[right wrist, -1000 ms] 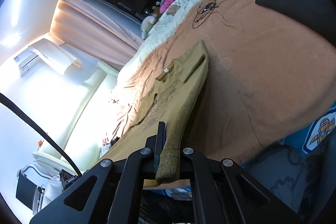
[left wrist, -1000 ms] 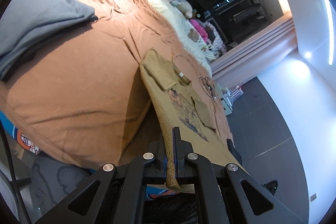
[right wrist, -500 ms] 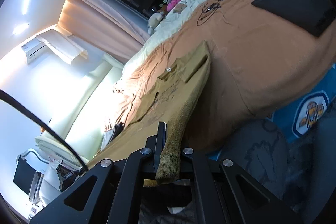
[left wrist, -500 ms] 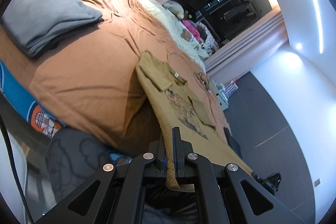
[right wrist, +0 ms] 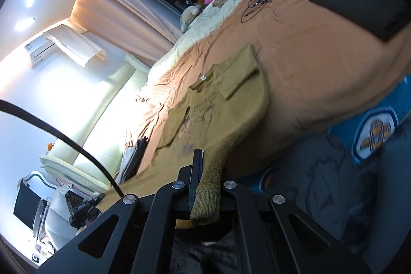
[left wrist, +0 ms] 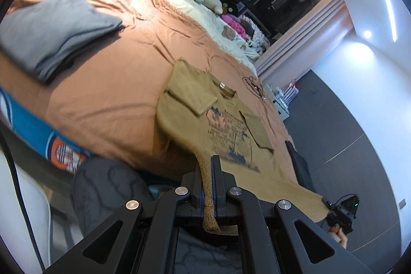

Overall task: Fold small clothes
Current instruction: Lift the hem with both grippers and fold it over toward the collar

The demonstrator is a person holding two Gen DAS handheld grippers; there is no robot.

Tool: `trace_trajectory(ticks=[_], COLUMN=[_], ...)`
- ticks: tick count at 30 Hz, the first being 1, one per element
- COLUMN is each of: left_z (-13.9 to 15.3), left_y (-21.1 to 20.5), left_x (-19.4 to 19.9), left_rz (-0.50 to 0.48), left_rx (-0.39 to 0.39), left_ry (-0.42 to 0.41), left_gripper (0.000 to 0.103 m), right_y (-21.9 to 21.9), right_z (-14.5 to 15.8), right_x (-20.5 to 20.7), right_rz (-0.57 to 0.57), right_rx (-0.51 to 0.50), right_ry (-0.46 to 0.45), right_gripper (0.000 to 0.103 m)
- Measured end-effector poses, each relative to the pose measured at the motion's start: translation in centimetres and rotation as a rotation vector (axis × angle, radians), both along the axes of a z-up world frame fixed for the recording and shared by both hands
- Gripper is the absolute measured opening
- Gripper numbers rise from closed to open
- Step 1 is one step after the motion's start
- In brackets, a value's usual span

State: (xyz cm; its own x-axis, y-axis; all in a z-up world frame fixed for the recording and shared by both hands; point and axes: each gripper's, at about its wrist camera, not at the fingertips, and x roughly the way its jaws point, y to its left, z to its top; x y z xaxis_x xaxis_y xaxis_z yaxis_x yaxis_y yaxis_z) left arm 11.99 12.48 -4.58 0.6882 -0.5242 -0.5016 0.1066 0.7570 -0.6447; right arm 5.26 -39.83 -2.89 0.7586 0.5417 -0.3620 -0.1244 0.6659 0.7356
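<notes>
An olive-tan printed T-shirt lies face up on the orange bedspread, both sleeves folded in over the chest. Its ribbed hem hangs stretched off the bed's near edge between the two grippers. My left gripper is shut on one hem corner. In the right wrist view the same T-shirt runs back to my right gripper, which is shut on the other hem corner. The neck label end rests farthest away on the bed.
A folded grey garment sits at the bed's left. A dark folded garment lies to the right. Soft toys and a cream quilt crowd the far end. A blue patterned sheet and dark clothing hang below the bed edge.
Both grippers have drawn back from the bed with the hem, so more of the bed's edge and blue sheet shows and the shirt lies farther off. Both grips stay shut.
</notes>
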Motion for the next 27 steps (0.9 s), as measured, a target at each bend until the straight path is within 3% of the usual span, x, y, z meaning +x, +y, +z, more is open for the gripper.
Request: trace_trajectory(ticks=[16,27], left_z=[7.5,10.0], left_y=[-1.5,-3.3], left_x=[14.4,23.7], left_rz=[-0.018,-0.021], left_rx=[0.088,0.159], left_ry=[-0.047,-0.042], left_gripper=[0.004,0.004], right_y=[1.6,3.1], right_z=[7.0,8.6], right_x=[13.2,22.2], right_rz=[-0.001,0.007], right_rx=[-0.114,-0.163], right_ry=[-0.051,-0.028], right_gripper=[0.000,0.000])
